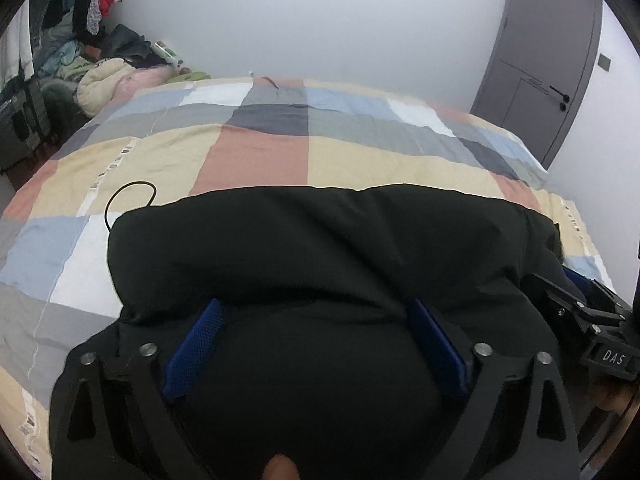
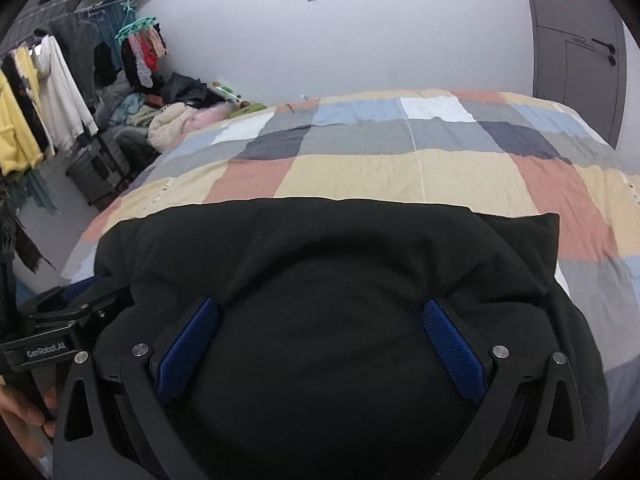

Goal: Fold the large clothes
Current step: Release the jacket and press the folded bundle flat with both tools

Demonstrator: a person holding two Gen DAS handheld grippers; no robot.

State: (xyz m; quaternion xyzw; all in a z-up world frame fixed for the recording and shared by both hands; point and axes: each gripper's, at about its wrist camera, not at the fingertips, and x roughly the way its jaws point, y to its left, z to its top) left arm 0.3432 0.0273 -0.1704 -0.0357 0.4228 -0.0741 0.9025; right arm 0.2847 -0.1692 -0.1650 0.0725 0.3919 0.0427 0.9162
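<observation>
A large black garment [image 1: 320, 240] lies in a thick, roughly folded slab across the near part of the bed, with its far edge straight; it fills the lower half of the right wrist view too [image 2: 320, 248]. My left gripper [image 1: 314, 304] stands wide open over its near left part, a bulge of black cloth lying between the blue pads [image 1: 200, 340]. My right gripper [image 2: 320, 303] is also wide open over the near right part, with cloth between its blue pads [image 2: 452, 348]. The two grippers sit side by side, close together.
A checked bed cover [image 1: 256, 160] stretches to the white wall. A thin black cord loop [image 1: 128, 196] lies left of the garment. Piled clothes [image 1: 104, 84] and a hanging rack [image 2: 40, 100] stand far left, and a grey door [image 1: 548, 60] far right. A hand [image 2: 24, 412] shows at lower left.
</observation>
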